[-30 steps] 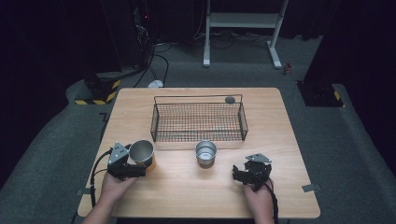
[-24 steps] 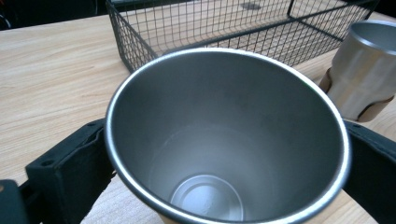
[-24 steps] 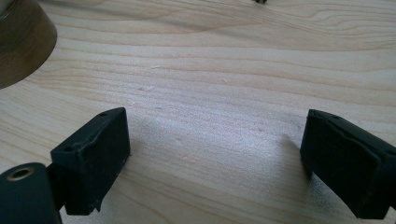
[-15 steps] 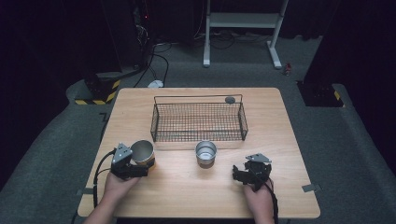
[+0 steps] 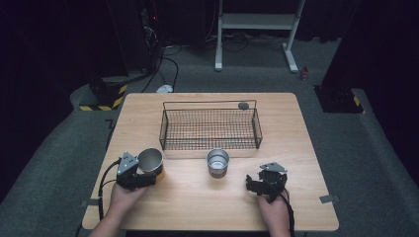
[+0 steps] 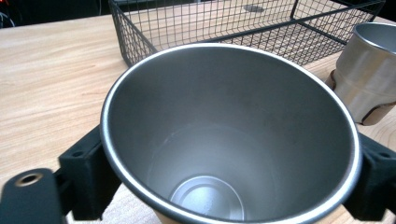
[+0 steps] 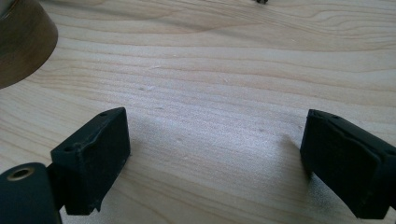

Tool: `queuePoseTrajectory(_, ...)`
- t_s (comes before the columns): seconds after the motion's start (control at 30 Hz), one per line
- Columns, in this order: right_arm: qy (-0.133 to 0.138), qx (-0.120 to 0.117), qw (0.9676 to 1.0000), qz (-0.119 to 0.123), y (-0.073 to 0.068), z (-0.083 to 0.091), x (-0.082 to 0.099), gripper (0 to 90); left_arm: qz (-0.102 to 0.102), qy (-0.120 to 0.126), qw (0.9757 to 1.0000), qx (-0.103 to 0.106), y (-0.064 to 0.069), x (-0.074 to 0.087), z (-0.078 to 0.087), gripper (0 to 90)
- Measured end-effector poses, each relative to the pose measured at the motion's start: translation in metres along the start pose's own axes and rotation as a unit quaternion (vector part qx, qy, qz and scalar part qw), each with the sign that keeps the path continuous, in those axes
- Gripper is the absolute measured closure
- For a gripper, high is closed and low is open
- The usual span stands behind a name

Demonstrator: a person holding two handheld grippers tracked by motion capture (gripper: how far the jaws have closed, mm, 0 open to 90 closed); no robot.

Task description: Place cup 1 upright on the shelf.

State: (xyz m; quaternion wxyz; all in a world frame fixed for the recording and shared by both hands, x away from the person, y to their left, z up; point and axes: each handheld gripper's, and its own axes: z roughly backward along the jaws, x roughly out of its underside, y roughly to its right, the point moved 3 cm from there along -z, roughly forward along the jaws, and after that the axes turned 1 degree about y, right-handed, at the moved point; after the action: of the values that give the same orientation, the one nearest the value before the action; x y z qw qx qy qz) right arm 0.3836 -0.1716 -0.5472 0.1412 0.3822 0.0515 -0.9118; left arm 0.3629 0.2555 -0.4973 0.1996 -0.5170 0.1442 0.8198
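The left gripper (image 5: 141, 178) sits at the near left of the wooden table (image 5: 296, 128); its jaws have just been closing and now pinch a steel cup (image 6: 231, 140) by the sides, apparently still standing on the wood. The right gripper (image 7: 217, 163) rests near right, jaws spread over bare tabletop. A second steel cup (image 5: 218, 162) stands between them, just before the wire basket (image 5: 210, 129).
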Motion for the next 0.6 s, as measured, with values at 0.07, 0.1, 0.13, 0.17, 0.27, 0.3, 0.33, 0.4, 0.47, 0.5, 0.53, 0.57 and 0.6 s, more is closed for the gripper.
queuePoseTrajectory(0.07,0.000,0.000,1.0000,0.000,0.0000,0.0000,0.0000,8.1,0.000,0.001,1.0000,0.000,0.0001,0.0001,0.0001,12.8)
queuePoseTrajectory(0.1,0.000,0.000,1.0000,0.000,0.0000,0.0000,0.0000,8.1,-0.002,0.001,1.0000,0.000,-0.0006,0.0001,0.0004,13.1)
queuePoseTrajectory(0.13,0.000,0.000,1.0000,0.000,0.0000,0.0000,0.0000,8.1,-0.002,0.001,1.0000,0.000,-0.0006,0.0001,0.0004,13.1)
queuePoseTrajectory(0.17,0.000,0.000,1.0000,0.000,0.0000,0.0000,0.0000,8.1,0.001,0.001,1.0000,-0.001,-0.0007,0.0002,0.0006,13.2)
queuePoseTrajectory(0.27,0.000,0.000,1.0000,0.000,0.0000,0.0000,0.0000,8.1,0.002,0.002,1.0000,-0.001,-0.0014,0.0002,0.0011,13.3)
queuePoseTrajectory(0.3,0.000,0.000,1.0000,0.000,0.0000,0.0000,0.0000,8.1,0.006,0.002,1.0000,0.001,-0.0019,0.0004,0.0019,13.3)
queuePoseTrajectory(0.33,0.000,0.000,1.0000,0.000,0.0000,0.0000,0.0000,8.1,0.006,0.002,1.0000,0.001,-0.0019,0.0004,0.0019,13.3)
queuePoseTrajectory(0.4,0.000,0.000,1.0000,0.000,0.0000,0.0000,0.0000,8.1,0.015,0.005,0.9999,0.004,-0.0028,0.0001,0.0027,13.4)
queuePoseTrajectory(0.47,0.000,0.000,1.0000,0.000,0.0000,0.0000,0.0000,8.1,0.018,0.009,0.9998,0.005,-0.0030,-0.0005,0.0041,13.4)
queuePoseTrajectory(0.5,0.000,0.000,1.0000,0.001,0.0000,0.0000,0.0000,8.1,0.015,0.011,0.9998,0.005,-0.0030,-0.0009,0.0045,13.4)
queuePoseTrajectory(0.53,0.000,0.000,1.0000,0.000,0.0000,0.0000,0.0000,8.1,0.013,0.012,0.9998,0.004,-0.0031,-0.0012,0.0046,13.4)
queuePoseTrajectory(0.57,0.000,0.000,1.0000,0.000,0.0000,0.0000,0.0000,8.1,0.011,0.012,0.9999,0.004,-0.0034,-0.0015,0.0047,13.5)
queuePoseTrajectory(0.6,0.000,0.000,1.0000,0.000,0.0000,0.0000,0.0000,8.1,0.012,0.013,0.9998,0.004,-0.0036,-0.0017,0.0047,13.5)
